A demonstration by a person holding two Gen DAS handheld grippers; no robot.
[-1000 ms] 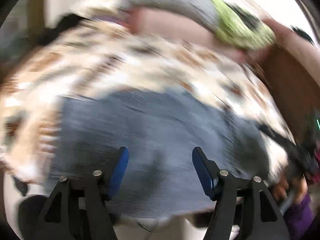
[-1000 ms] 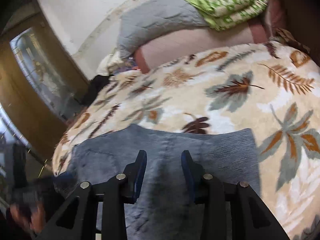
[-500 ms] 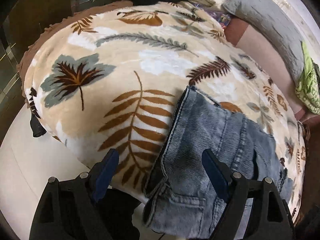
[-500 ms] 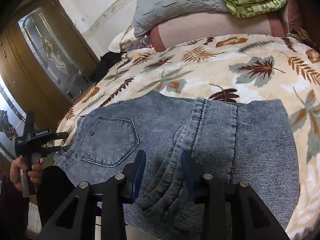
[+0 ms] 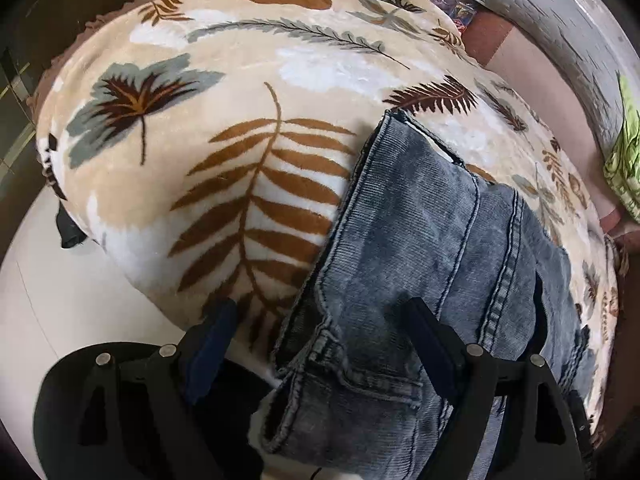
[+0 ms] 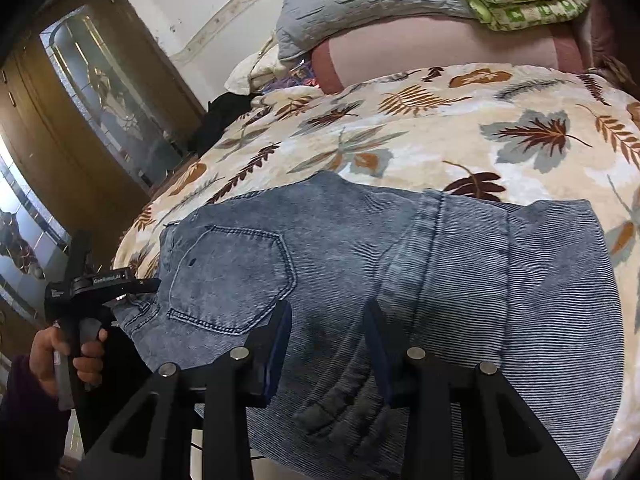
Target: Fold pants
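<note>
The left gripper [image 5: 320,344] is spread wide around the waistband corner of the jeans [image 5: 432,240], pads clear; its body bears small illegible lettering. The right gripper [image 6: 326,344], half-parted, grasps nothing above the folded denim on the leaf-print blanket [image 6: 420,128].

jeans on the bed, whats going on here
A person is folding a pair of blue jeans on a bed covered by a leaf-print blanket, with a handheld gripper in each hand. The jeans lie already doubled over at the bed's near edge, back pocket up. The left gripper hangs open over the waistband end, gripping nothing. The right gripper hangs over the middle of the jeans, jaws part open, with nothing pinched.
</note>
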